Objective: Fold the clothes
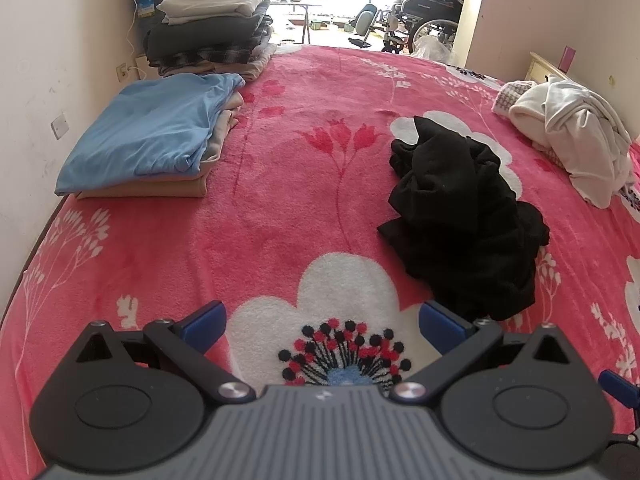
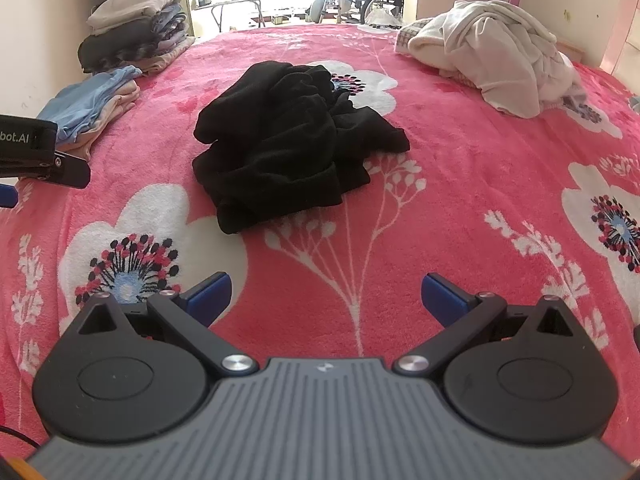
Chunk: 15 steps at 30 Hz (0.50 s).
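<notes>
A crumpled black garment (image 1: pixel 464 216) (image 2: pixel 288 144) lies in a heap on the pink flowered bedspread (image 1: pixel 280 184) (image 2: pixel 460 160). My left gripper (image 1: pixel 322 326) hovers open over a white flower, with the black heap just ahead to its right. My right gripper (image 2: pixel 326 296) is open too, a short way in front of the heap, nothing between its blue fingertips (image 2: pixel 440 294). The left gripper's body shows at the left edge of the right wrist view. A pile of unfolded white clothes (image 1: pixel 576 140) (image 2: pixel 496 52) sits at the far right.
A folded blue garment on beige ones (image 1: pixel 152 132) (image 2: pixel 88 108) lies at the left by the wall. Behind it stands a taller stack of folded clothes (image 1: pixel 212 28) (image 2: pixel 136 28). Beyond the bed are a doorway, a wheelchair (image 1: pixel 424 16) and a small table.
</notes>
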### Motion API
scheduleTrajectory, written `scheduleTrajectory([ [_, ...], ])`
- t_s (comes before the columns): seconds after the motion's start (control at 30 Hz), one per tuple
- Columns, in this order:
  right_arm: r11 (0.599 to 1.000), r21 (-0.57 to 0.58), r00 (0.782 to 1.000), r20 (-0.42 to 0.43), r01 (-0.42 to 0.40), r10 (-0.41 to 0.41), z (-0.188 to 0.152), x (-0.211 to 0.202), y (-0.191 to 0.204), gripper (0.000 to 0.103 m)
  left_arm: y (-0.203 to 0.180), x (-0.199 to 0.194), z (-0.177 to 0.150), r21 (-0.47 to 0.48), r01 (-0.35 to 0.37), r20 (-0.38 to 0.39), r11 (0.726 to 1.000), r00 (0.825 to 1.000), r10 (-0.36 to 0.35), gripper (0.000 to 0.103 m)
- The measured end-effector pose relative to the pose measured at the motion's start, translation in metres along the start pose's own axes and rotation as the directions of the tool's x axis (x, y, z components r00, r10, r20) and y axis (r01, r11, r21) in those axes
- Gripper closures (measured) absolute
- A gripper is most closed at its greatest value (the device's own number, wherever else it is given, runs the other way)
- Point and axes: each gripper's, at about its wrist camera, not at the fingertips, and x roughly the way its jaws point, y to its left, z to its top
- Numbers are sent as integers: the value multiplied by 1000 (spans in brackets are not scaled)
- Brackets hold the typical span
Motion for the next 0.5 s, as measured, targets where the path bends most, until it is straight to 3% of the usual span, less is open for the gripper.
scheduleTrajectory([
  [0.5, 1000, -2, 1000, -6, 3, -3, 0, 1, 0, 1, -1, 1, -1, 4, -2, -5, 1000, 1000, 2, 0],
])
